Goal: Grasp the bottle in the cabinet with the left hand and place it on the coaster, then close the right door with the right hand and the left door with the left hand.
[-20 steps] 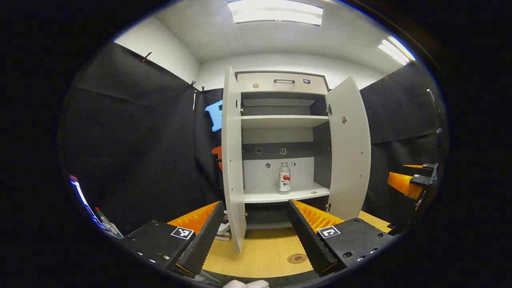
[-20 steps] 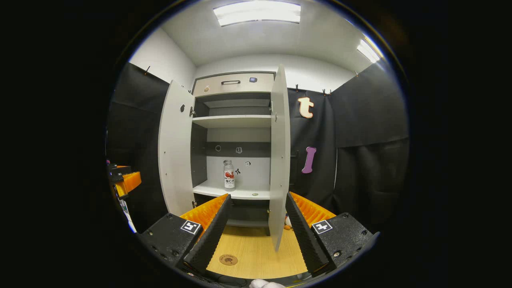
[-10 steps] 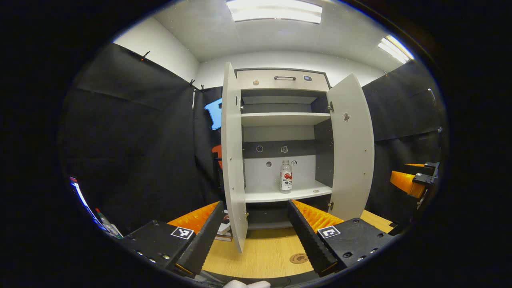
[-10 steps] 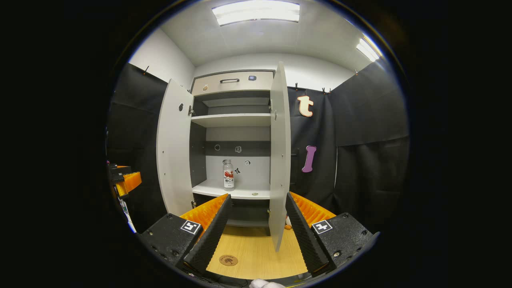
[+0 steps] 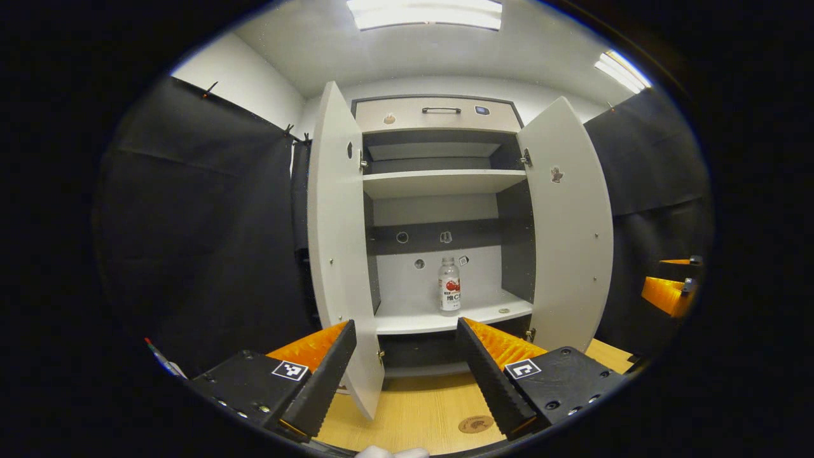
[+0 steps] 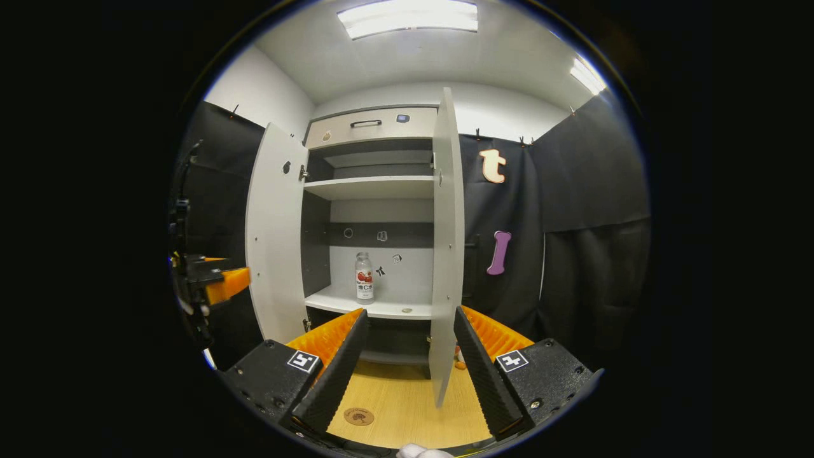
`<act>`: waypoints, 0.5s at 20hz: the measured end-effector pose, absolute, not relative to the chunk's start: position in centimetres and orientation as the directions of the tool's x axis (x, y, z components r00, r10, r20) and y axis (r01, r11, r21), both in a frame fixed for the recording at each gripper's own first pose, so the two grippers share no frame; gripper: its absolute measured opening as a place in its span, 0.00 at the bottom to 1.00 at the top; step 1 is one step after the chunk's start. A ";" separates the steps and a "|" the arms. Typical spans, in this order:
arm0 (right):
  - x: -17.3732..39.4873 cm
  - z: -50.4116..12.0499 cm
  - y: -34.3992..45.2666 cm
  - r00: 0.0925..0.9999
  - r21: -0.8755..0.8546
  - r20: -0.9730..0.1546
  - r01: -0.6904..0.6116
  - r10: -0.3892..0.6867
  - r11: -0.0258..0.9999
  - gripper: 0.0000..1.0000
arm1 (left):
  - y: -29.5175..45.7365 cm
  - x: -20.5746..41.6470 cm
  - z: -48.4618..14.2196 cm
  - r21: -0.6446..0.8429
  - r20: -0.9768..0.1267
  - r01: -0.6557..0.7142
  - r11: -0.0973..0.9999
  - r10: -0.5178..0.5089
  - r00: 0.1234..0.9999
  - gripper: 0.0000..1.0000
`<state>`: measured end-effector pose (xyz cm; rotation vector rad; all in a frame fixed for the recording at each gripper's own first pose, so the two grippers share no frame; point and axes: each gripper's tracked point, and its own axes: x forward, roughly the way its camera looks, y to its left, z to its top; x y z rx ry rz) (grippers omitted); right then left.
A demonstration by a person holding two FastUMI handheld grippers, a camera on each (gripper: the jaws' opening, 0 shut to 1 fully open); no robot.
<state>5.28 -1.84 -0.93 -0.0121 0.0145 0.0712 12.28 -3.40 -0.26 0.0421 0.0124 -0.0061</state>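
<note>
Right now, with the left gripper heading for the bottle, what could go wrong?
The bottle is tall and narrow, standing free on the shelf; the open left gripper could nudge it over. The left door hangs open beside the gripper's path and might get clipped. The coaster is small, so the bottle may land off centre.

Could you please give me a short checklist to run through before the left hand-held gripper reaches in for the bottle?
1. Left hand-held gripper open, holding nothing: ok.
2. Bottle upright on the lower shelf, nothing around it: ok.
3. Both doors, left door and right door, swung open, way in free: ok.
4. Coaster bare on the table, ready for the bottle: ok.
5. Right hand-held gripper open, away from the cabinet opening: ok.
6. Bottle cap tight: cannot tell.
</note>
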 end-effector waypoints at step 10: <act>13.1 -1.6 -9.3 0.998 0.001 -0.006 -0.067 0.067 0.998 0.83 | -11.0 33.8 4.2 0.114 0.093 0.028 0.993 -0.038 0.995 0.96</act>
